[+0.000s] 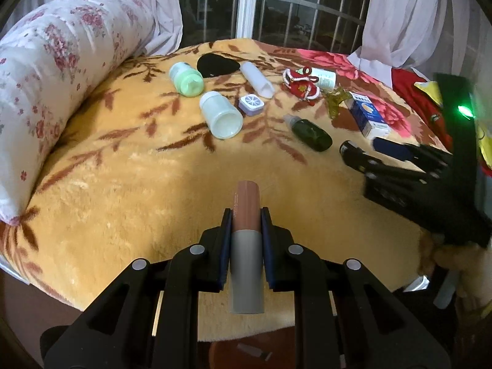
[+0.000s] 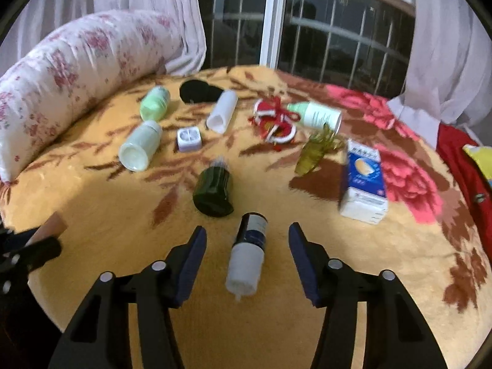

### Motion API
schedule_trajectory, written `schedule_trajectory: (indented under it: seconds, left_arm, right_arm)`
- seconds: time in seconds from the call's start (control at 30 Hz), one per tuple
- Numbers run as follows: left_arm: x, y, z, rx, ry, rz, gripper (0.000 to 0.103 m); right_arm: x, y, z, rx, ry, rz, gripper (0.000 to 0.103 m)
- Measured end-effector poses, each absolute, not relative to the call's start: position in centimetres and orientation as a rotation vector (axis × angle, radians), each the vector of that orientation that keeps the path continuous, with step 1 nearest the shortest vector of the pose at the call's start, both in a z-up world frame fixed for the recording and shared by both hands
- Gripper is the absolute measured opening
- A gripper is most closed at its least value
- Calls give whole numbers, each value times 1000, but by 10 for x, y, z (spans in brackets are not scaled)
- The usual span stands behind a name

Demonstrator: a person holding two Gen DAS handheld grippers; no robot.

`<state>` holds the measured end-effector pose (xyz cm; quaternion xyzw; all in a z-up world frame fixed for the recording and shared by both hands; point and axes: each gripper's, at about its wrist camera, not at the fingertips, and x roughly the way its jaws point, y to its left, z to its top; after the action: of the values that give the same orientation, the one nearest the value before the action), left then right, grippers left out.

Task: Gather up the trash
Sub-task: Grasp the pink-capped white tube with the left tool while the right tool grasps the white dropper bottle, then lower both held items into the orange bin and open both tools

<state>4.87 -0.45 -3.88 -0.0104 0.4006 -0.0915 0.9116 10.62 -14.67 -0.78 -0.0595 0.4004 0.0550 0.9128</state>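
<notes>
My left gripper is shut on a brown and grey tube and holds it over the near edge of the bed. My right gripper is open, its fingers on either side of a small dark bottle with a white cap that lies on the yellow blanket. The right gripper also shows at the right of the left wrist view. Beyond lie a dark green bottle, a blue and white box, two pale green bottles, a white tube and a red ornament.
A floral bolster pillow lines the left side of the bed. A window with bars and white curtains stand behind. Red cloth lies at the right edge. A black pouch and a small white square case sit on the blanket.
</notes>
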Motion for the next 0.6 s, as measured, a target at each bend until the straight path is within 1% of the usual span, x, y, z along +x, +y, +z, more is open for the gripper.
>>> schedule_trajectory:
  seconds: [0.03,0.1,0.13,0.17,0.2,0.3,0.47,0.6]
  left_arm:
    - [47,-4,-39,-21,823,-190,17]
    - [47,-4,-39,-21,823,-192,17]
    - [45,-5,-39,-18,820,-194,17]
    - [44,-5,-39,-17,819,-195,17]
    - [43,-5,-39,-16,818,-198,17]
    - [39,-8,-38,-8,814,-208,17]
    - [28,-10,-38,-2,814,-235,17]
    - [12,-13,-35,9,810,-263,17]
  right_arm:
    - [111,-147,-11,-119,854,106,53]
    - [119,-150,-16,-94,900,101,48]
    - [122,-153,-18,-74,923,104,40]
    - [124,-155,-21,-54,947,111,25]
    - [126,-157,-24,-28,970,129,24]
    - [121,-159,-20,-20,946,140,23]
    - [97,-157,-5,-29,872,162,23]
    - [61,-153,17,-35,809,202,23]
